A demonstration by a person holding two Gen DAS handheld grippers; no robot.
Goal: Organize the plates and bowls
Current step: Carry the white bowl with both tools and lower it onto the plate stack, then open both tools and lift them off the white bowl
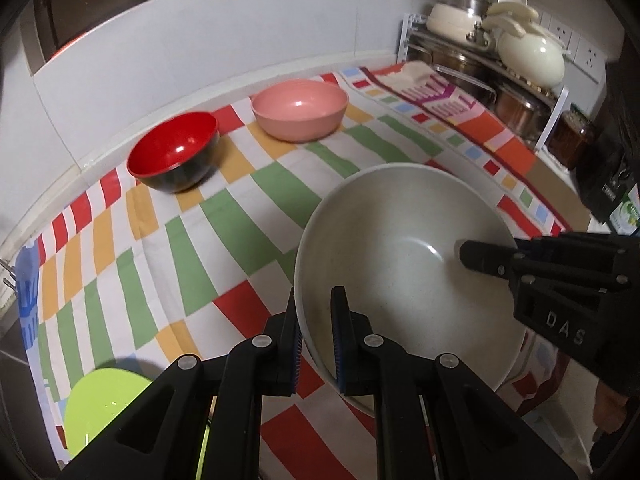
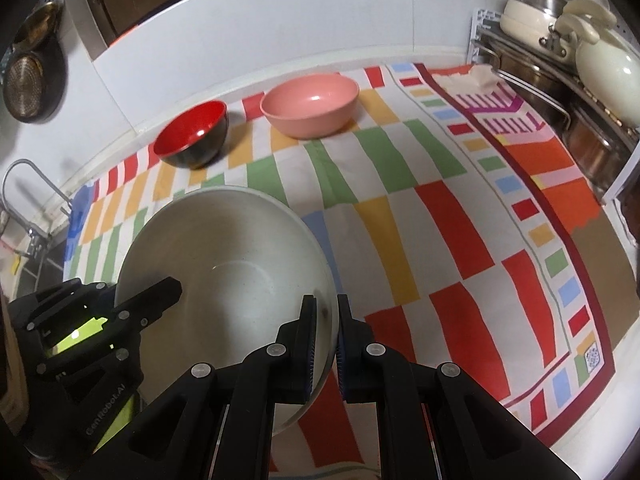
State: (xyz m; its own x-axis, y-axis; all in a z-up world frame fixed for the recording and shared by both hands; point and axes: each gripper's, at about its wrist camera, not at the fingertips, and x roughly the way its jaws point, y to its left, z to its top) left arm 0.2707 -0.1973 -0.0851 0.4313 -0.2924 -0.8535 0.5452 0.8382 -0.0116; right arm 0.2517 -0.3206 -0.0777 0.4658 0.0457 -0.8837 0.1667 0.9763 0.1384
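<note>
Currently logged, both wrist views:

Grey bowl (image 1: pixel 400 248): large, pale grey, tilted over the striped cloth (image 1: pixel 248 216); held at two opposite rim points. In the right wrist view it fills the 8 o'clock area (image 2: pixel 240 264).

Left gripper (image 1: pixel 314 340): narrow, clamped on the grey bowl's rim at 6 o'clock, one finger outside the wall and one inside. In the right wrist view it enters from 9 o'clock (image 2: pixel 160 298).

Right gripper (image 2: pixel 326 340): narrow, pinching the opposite rim, wall between the pads. In the left wrist view it reaches in from 3 o'clock (image 1: pixel 484 258).

Red bowl (image 1: pixel 174 152): red inside, black outside, upright on the cloth at 10 o'clock, near the wall (image 2: pixel 192 136).

Pink bowl (image 1: pixel 300 110): upright at 12 o'clock, just beside the red bowl, apart from it (image 2: pixel 310 104).

Green plate (image 1: pixel 104 404): lime green, at 7 o'clock, partly hidden behind the left gripper's body.

Pot rack (image 1: pixel 480 60): at 2 o'clock, cream pots and steel pans stacked on it.
</note>
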